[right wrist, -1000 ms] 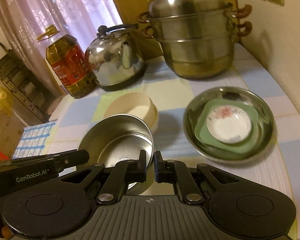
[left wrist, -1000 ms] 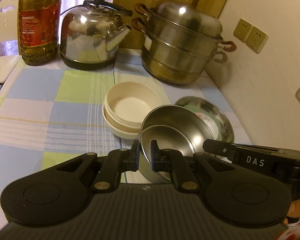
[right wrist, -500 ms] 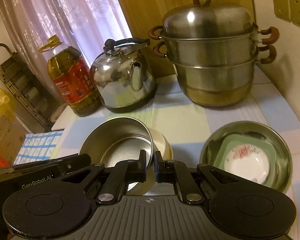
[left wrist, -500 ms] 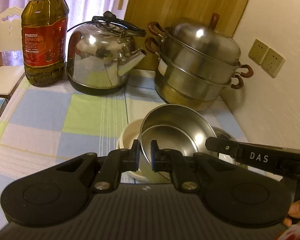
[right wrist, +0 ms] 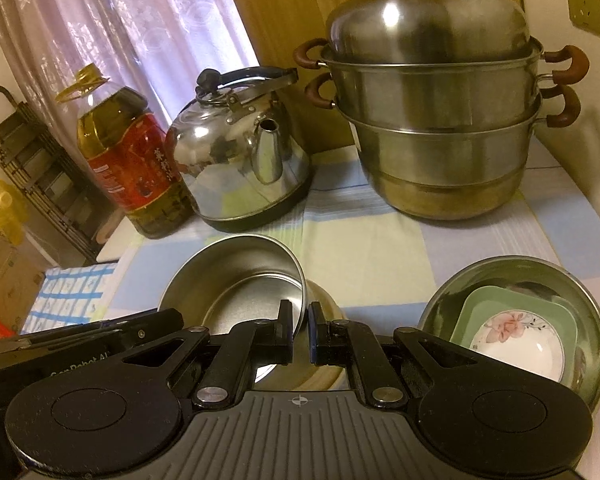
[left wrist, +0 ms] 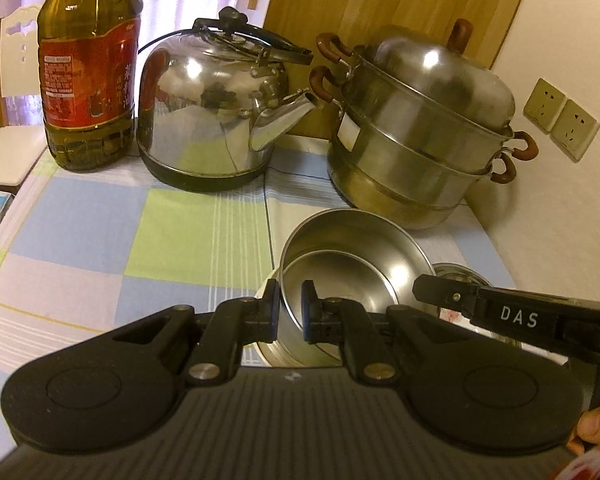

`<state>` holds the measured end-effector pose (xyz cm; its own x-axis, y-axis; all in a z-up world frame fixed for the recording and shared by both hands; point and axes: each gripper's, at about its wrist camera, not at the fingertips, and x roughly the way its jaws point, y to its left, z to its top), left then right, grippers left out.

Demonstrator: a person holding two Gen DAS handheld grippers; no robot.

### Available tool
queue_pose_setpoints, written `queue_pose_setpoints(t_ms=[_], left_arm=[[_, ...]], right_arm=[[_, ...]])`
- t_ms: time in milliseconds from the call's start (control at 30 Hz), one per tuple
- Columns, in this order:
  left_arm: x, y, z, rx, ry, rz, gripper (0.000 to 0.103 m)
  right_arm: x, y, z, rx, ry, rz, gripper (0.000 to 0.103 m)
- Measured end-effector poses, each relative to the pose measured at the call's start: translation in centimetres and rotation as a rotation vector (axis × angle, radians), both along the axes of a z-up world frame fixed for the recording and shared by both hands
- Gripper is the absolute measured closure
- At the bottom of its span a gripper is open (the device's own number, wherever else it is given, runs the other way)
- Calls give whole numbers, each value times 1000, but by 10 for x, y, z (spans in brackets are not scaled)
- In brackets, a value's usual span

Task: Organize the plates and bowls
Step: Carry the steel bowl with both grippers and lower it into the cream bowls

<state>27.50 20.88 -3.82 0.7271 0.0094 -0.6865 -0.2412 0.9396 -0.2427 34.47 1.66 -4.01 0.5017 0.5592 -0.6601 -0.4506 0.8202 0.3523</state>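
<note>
Pinching opposite rims of the steel bowl point(left wrist: 352, 264), left gripper point(left wrist: 290, 306) and right gripper point(right wrist: 301, 330) fingers hold it above the cream bowl point(right wrist: 326, 300).

Kettle point(right wrist: 240, 168) between bottle point(right wrist: 132, 164) and steamer point(right wrist: 440, 120) — bowls in front.

The cream bowl point(left wrist: 269, 286) was almost wholly hidden under the steel bowl point(left wrist: 356, 256), only a sliver showing at 9 o'clock of it. The wide steel dish point(left wrist: 454, 270) at 3 o'clock was mostly covered by the right gripper point(left wrist: 436, 294). The oil bottle point(left wrist: 88, 68) was cut off at the top edge. In the right view, the steamer point(right wrist: 444, 120) lost its lid knob to the top edge, and the label print on the bottle was too small to read.
</note>
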Motion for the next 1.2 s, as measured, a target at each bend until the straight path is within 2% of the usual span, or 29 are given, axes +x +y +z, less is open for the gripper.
queue_pose_setpoints(t_ms=[600,833,900,967,1033,1200], left_arm=[[15,5,-25,-7,57,-10,93],[15,4,-25,-7,57,-11,93],[12,4,-24,-3,52,-9,93],[9,3,-19,-1,41,-8,93],[5,1,-15,-2,34,-11,93],[-8,-5,-5,-1,22,-15,92]], right_arm=[[14,7,-26,-23,48,-14,95],[13,8,-26,-36,54,-14,94],[11,6,-26,-42,53,-18,91],[9,3,-25,-37,53,-22,74],[5,-1,-22,-24,47,-23,65],[-8,-11,-11,11,37,-13,63]])
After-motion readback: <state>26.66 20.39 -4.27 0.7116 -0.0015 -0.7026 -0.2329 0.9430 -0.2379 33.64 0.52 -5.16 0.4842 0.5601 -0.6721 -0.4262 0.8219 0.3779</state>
